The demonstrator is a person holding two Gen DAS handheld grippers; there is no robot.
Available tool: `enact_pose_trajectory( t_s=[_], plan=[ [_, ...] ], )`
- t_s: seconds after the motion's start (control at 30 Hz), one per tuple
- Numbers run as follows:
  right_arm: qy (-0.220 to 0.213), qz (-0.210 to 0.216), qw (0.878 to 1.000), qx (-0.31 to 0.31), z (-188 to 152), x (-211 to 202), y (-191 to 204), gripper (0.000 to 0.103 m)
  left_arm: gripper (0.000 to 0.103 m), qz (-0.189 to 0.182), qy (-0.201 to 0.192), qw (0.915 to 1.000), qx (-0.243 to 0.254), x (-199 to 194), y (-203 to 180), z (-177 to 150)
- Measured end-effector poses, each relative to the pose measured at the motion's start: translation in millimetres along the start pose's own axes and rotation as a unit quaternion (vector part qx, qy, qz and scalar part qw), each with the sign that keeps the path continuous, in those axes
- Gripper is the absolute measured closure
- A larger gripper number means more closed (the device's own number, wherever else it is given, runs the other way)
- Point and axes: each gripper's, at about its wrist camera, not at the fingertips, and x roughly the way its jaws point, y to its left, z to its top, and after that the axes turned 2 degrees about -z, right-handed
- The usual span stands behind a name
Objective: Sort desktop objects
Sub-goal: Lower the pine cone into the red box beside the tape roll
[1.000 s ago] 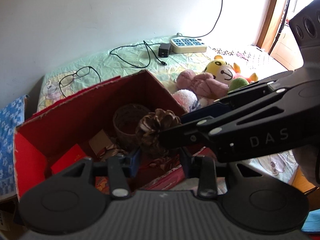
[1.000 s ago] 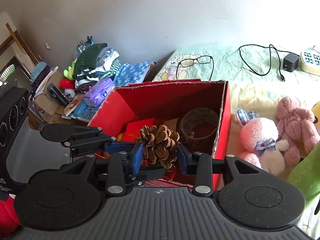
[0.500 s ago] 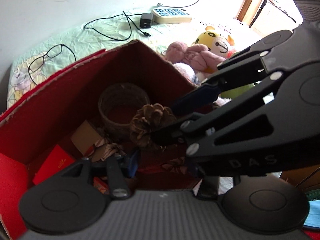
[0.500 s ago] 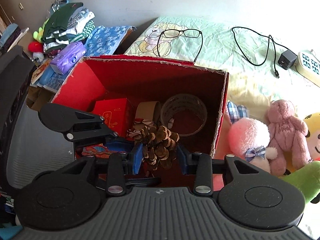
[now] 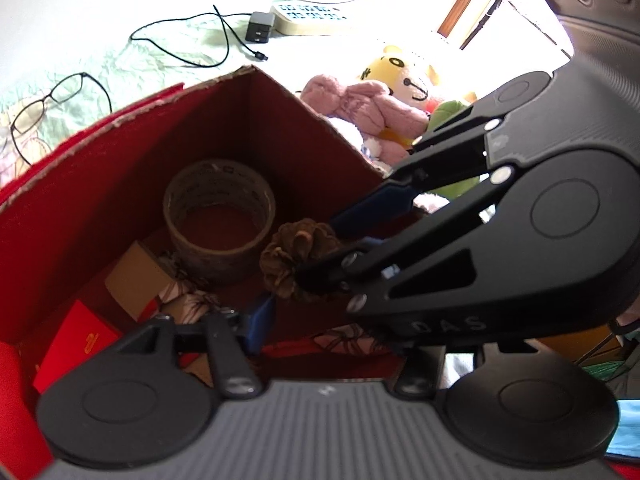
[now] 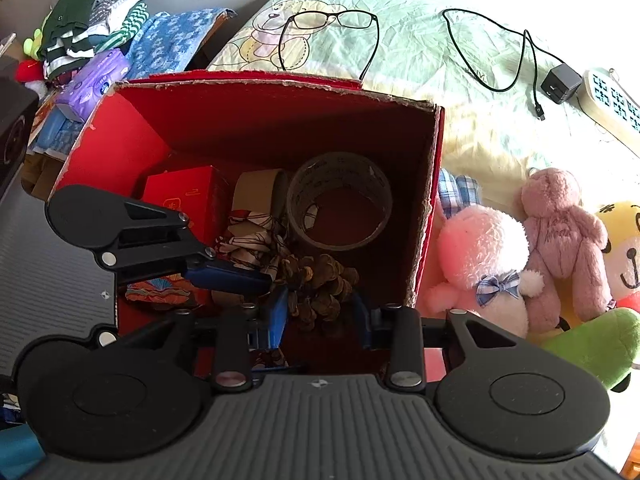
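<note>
pinecone (image 6: 320,292): clamped between blue pads of right gripper (image 6: 322,316), low inside red box (image 6: 256,92), near its front right corner
right gripper: closed on pinecone, tilted down into box
left gripper (image 5: 336,320): jaws opening, nothing pressed between them; one finger (image 6: 228,276) just left of pinecone
tape roll (image 6: 340,200): on box floor behind pinecone
red carton (image 6: 180,196): left side of box
plush toys (image 6: 520,248): on bed right of box
glasses (image 6: 332,20): on sheet behind box

Torn red cardboard box (image 6: 424,216) had rough, matt edges. Inside it lay a glossy tape roll (image 6: 340,200) and a woody, scaly pine cone (image 6: 316,284). Beside the box, plush toys (image 6: 480,256) looked fuzzy on wrinkled cloth bedding (image 6: 416,52).
</note>
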Motion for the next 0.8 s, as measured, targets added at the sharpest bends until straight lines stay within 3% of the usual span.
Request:
enact_pose_trajectory(
  t_s=[0.2,0.23,0.27,0.33,0.5,0.67,0.8],
  plan=[
    [0.001,-0.002,1.000,0.020,3,0,-1,0.065,0.032,-0.012,-0.002,0.9998,-0.016,5,12,1],
    [-0.001,-0.001,1.000,0.025,3,0,-2,0.065,0.034,-0.011,-0.002,0.9997,-0.020,7,14,0],
    [0.000,0.003,0.999,0.032,3,1,-3,0.064,0.043,-0.009,0.002,0.9997,-0.023,9,16,0],
    [0.005,0.016,0.999,0.043,4,2,-6,0.062,0.045,-0.012,0.010,0.9995,-0.028,12,18,0],
    [-0.008,0.013,0.999,0.045,3,0,-4,0.062,0.047,-0.007,0.000,0.9996,-0.028,11,18,-1],
    [-0.047,0.006,0.998,0.050,-3,-4,-6,0.065,0.047,-0.013,-0.006,0.9987,-0.048,10,23,-2],
    [-0.070,0.000,0.996,0.060,-7,-4,-7,0.067,0.047,0.005,-0.008,0.9987,-0.050,11,21,-2]
  ],
)
